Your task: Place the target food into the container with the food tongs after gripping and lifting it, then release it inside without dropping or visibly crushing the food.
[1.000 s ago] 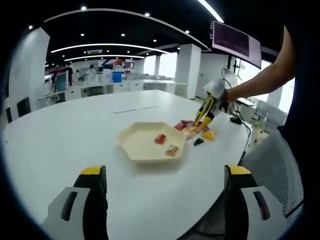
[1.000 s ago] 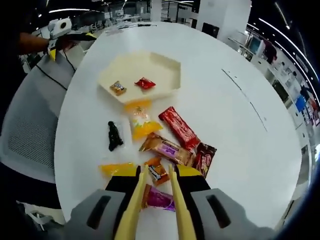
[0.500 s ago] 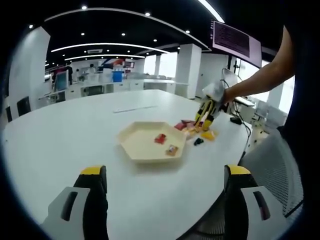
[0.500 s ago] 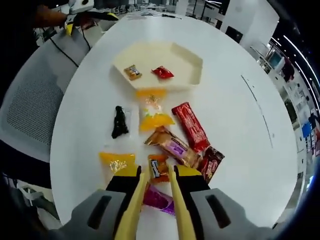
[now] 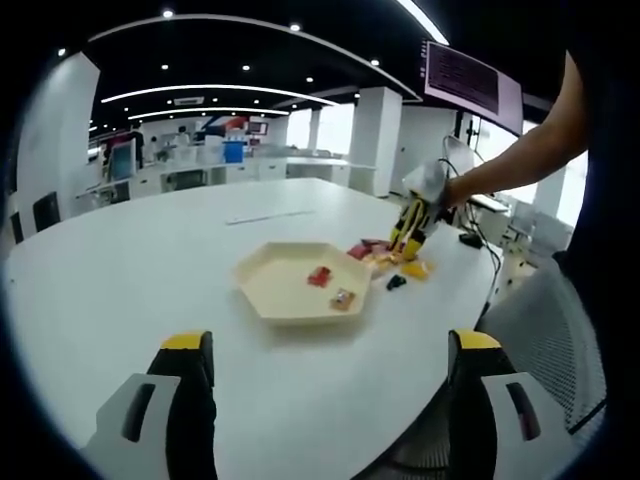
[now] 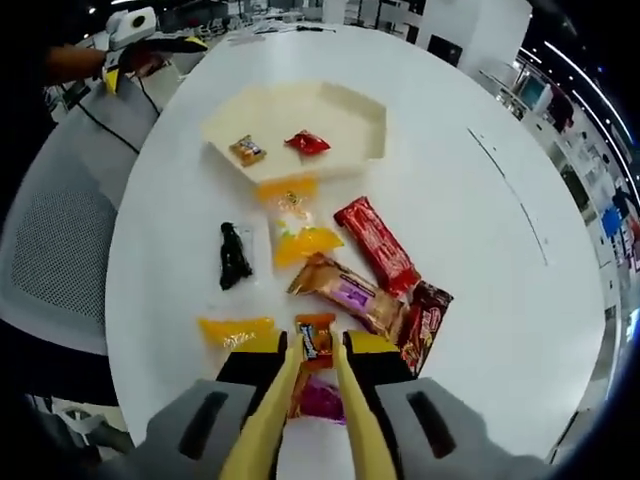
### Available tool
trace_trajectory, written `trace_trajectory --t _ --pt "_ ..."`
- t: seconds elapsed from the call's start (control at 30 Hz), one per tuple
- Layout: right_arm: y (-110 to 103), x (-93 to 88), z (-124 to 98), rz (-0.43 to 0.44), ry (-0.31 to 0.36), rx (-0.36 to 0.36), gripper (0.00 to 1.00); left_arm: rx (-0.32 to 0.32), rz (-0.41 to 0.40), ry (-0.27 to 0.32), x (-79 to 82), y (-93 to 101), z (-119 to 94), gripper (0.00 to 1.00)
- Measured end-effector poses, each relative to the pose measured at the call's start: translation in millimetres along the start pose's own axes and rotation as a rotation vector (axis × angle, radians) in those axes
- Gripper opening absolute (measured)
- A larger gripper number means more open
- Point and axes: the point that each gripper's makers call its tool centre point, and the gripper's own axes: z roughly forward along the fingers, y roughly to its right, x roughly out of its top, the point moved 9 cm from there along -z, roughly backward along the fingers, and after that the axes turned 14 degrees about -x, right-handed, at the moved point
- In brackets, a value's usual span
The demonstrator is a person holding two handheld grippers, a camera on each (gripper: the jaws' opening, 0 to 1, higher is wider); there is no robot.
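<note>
In the right gripper view, my right gripper [image 6: 312, 352] holds the yellow food tongs [image 6: 300, 400], whose two arms now run up the middle of the picture and straddle the small orange snack packet [image 6: 312, 340]; half a second ago the packet lay just ahead of the tips, so the tongs have come forward over it. I judge this packet to be the target food. The jaws are pressed onto the tongs, but the tong tips look only lightly closed beside the packet, and the packet lies flat on the bench [image 6: 480, 300], not yet lifted. A purple wrapper [image 6: 322, 398] lies under the tongs, nearer to me. Just beyond the packet sit a yellow pouch [image 6: 236, 331], a brown bar [image 6: 345, 294], a dark red packet [image 6: 422, 322], a red bar [image 6: 376, 243] and a black item [image 6: 233, 256]. Farther out is the hexagonal tray [image 6: 365, 120], the container, already holding two small packets. In the left gripper view, my left gripper [image 5: 330, 400] hangs over the bench edge with its jaws spread wide and empty. I judge the next step to be a gentle squeeze, then a lift toward the tray.
</note>
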Motion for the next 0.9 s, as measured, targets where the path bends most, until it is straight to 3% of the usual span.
trace_trajectory --t 0.43,0.73,0.9 --pt "5.6 0.6 -9.1 0.123 0.001 -0.015 0.18 0.002 0.004 0.001 -0.1 -0.3 -0.4 0.93" --pt "17.2 10.0 -21.9 0.102 0.019 -0.038 0.19 -0.023 0.032 0.005 0.6 2.7 0.6 0.99" --pt "21.6 17.5 -30.4 0.075 0.022 -0.053 0.2 0.019 0.031 0.014 2.4 -2.6 -3.2 1.0"
